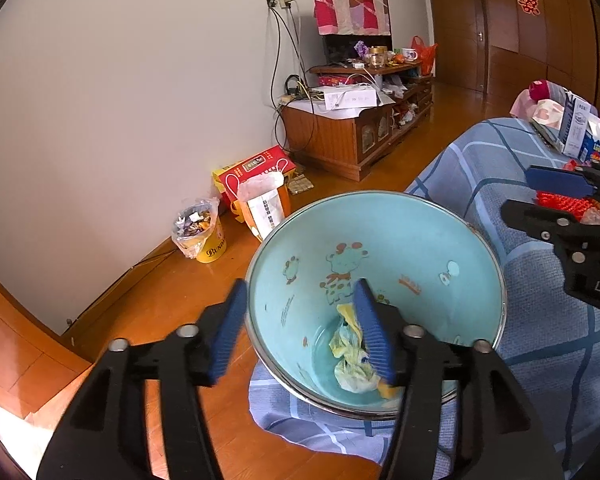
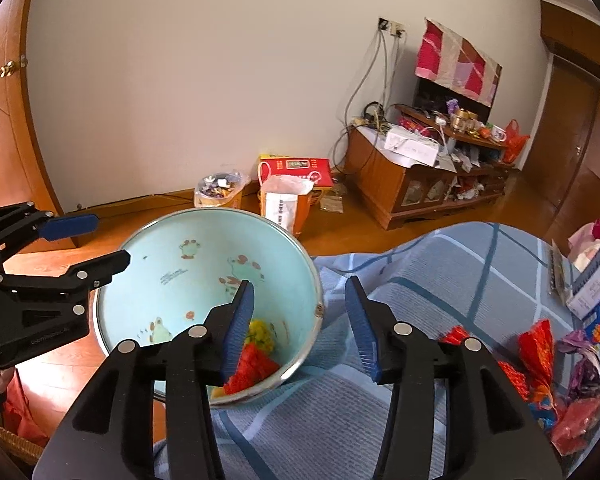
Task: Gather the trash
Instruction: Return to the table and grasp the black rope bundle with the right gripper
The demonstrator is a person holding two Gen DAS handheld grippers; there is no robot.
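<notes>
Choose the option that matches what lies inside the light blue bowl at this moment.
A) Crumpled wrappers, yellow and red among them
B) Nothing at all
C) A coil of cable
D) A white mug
A: the light blue bowl holds crumpled trash at its bottom, a red wrapper beside a yellow wrapper in the right wrist view, and a pale yellow crumpled piece in the left wrist view.

a red double-happiness sign [image 1: 529,2] hangs on the wooden wardrobe door [image 1: 540,32].
</notes>
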